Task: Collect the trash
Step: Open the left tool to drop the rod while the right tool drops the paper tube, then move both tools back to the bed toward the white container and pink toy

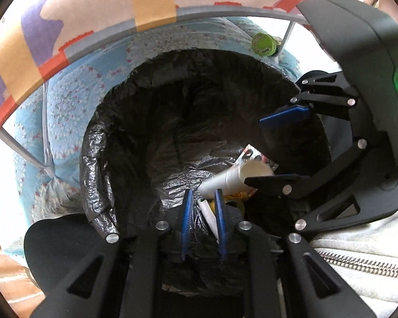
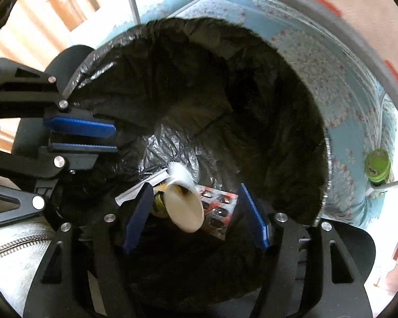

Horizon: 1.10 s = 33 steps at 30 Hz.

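Observation:
A bin lined with a black bag [image 1: 135, 122] fills both views; it also shows in the right wrist view [image 2: 252, 84]. At its bottom lie a white paper cup [image 1: 238, 177], a printed wrapper [image 1: 252, 156] and other scraps. In the right wrist view the cup [image 2: 184, 209] and wrapper [image 2: 217, 212] lie below my open right gripper [image 2: 196, 212], which holds nothing. My left gripper [image 1: 203, 217] hangs over the bin with its blue pads close together and nothing between them. It shows at the left of the right wrist view [image 2: 85, 137]. The right gripper shows open in the left wrist view [image 1: 281, 145].
A blue patterned cloth [image 1: 74, 87] drapes behind the bin, under a grey-rimmed table [image 1: 106, 37] with a coloured cover. A green bottle cap [image 1: 264, 43] sits beside a metal leg. A grey zipped garment [image 1: 358, 254] is at the lower right.

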Motion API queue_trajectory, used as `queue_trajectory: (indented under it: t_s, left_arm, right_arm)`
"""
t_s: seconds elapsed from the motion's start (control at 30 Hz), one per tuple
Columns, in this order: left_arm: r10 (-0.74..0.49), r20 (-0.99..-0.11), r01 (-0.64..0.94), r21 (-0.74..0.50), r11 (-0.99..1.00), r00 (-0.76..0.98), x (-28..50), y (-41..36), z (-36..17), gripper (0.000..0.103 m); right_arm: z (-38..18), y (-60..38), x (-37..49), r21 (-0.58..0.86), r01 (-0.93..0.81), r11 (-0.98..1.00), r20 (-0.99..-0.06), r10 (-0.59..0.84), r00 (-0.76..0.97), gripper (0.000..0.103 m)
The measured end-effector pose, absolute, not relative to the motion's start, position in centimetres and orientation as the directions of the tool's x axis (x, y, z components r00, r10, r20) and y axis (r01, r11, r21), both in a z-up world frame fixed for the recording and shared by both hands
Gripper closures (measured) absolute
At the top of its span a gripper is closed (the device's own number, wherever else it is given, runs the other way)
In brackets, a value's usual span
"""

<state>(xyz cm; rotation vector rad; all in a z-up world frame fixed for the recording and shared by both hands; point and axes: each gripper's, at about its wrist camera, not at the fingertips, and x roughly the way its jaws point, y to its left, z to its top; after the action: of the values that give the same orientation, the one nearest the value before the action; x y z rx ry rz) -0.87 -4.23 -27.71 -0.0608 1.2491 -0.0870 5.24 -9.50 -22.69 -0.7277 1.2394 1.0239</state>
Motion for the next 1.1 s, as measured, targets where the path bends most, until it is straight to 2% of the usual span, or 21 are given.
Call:
queue_trajectory:
  t_s: [0.07, 0.13, 0.23, 0.27, 0.37, 1.1]
  left_arm:
    - [-0.112, -0.940, 0.032, -0.107, 0.994, 0.322, -0.9, -4.3, -27.3, 0.087]
    - [-0.120, -0.936, 0.034, -0.115, 0.993, 0.331, -1.0, -4.2, -26.9, 0.082]
    - [-0.120, -0.929, 0.026, -0.118, 0.993, 0.350, -1.1, -4.2, -26.1, 0.069]
    - [-0.121, -0.925, 0.026, -0.120, 0.992, 0.360, -1.1, -4.2, -25.7, 0.062]
    - [-0.127, -0.914, 0.036, -0.122, 0.992, 0.386, -1.2, -4.0, -24.4, 0.056]
    - [-0.080, -0.780, 0.082, -0.037, 0.996, 0.621, 1.6, -1.4, -13.4, 0.055]
  right_arm:
    - [-22.2, -9.8, 5.4, 0.090, -0.911, 0.403, -0.971, 0.238, 0.010, 0.037]
    - [-21.6, -10.0, 5.6, 0.090, -0.908, 0.409, -0.968, 0.251, 0.017, 0.037]
    - [-20.7, -10.3, 5.9, 0.091, -0.906, 0.413, -0.963, 0.269, 0.026, 0.037]
    - [-20.4, -10.4, 5.9, 0.089, -0.906, 0.413, -0.961, 0.273, 0.030, 0.037]
    - [-19.2, -10.3, 6.1, 0.084, -0.907, 0.413, -0.956, 0.291, 0.044, 0.037]
    - [-8.7, -12.4, 9.8, 0.075, -0.891, 0.447, -0.839, 0.512, 0.186, 0.037]
